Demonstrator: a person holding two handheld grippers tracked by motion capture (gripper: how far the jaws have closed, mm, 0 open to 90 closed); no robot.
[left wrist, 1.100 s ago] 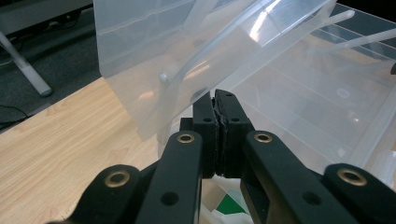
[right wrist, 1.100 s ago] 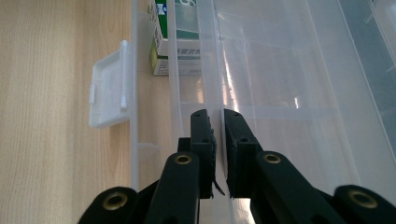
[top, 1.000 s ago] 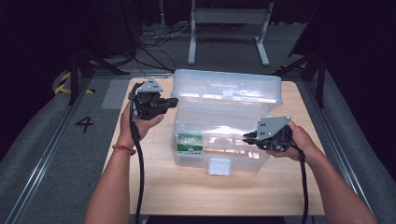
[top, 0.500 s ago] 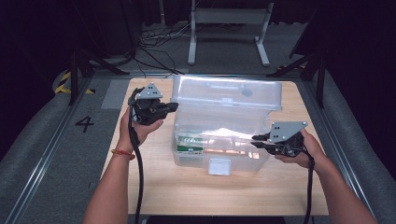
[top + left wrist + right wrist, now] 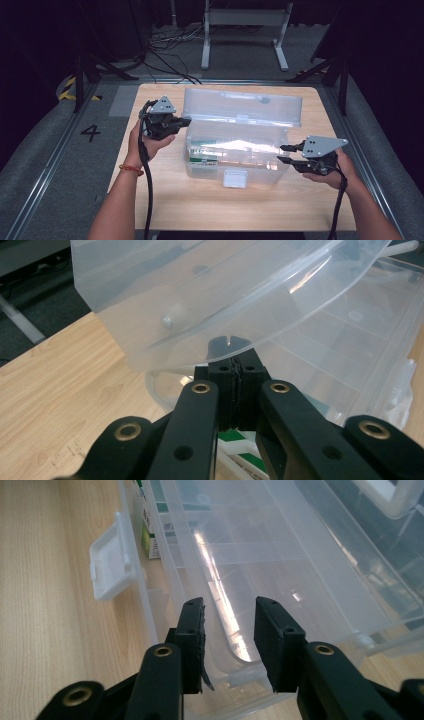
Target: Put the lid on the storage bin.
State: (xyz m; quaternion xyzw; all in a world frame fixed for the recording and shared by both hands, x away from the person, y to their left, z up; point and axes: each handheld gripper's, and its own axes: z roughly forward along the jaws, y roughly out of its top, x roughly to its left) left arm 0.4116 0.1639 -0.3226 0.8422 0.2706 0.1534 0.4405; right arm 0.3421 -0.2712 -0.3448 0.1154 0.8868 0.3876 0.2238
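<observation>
The clear plastic box [image 5: 235,155] sits mid-table with its lid [image 5: 243,106] swung up at the back, and the left gripper [image 5: 184,120] has its jaws pressed together on the lid's edge; the left gripper view shows the black pads [image 5: 235,385] meeting on a small tab of translucent plastic just above their tips. Off the box's other end, the right gripper [image 5: 283,154] hangs with its jaws parted, and in the right gripper view the box's end wall [image 5: 227,625] runs up between the two fingers [image 5: 192,640] without either visibly touching it.

The risk, as it looks from here: that pinch on the lid is narrow, right at the fingertips, so a pull at a slant could let the slick plastic slide out and the lid drop shut. The lid also leans over the left fingers, so pushing it further back might tip or drag the light box, since nothing pins it down. If the right jaws close now, they may catch only the thin rim and flex it.

Hard to read: the walls are see-through and glary, so the contents blur together; a green-and-white carton [image 5: 204,159] sits inside near the left end, its print illegible. Whether the white front latch [image 5: 235,178] touches the table [image 5: 165,200] is unclear.
</observation>
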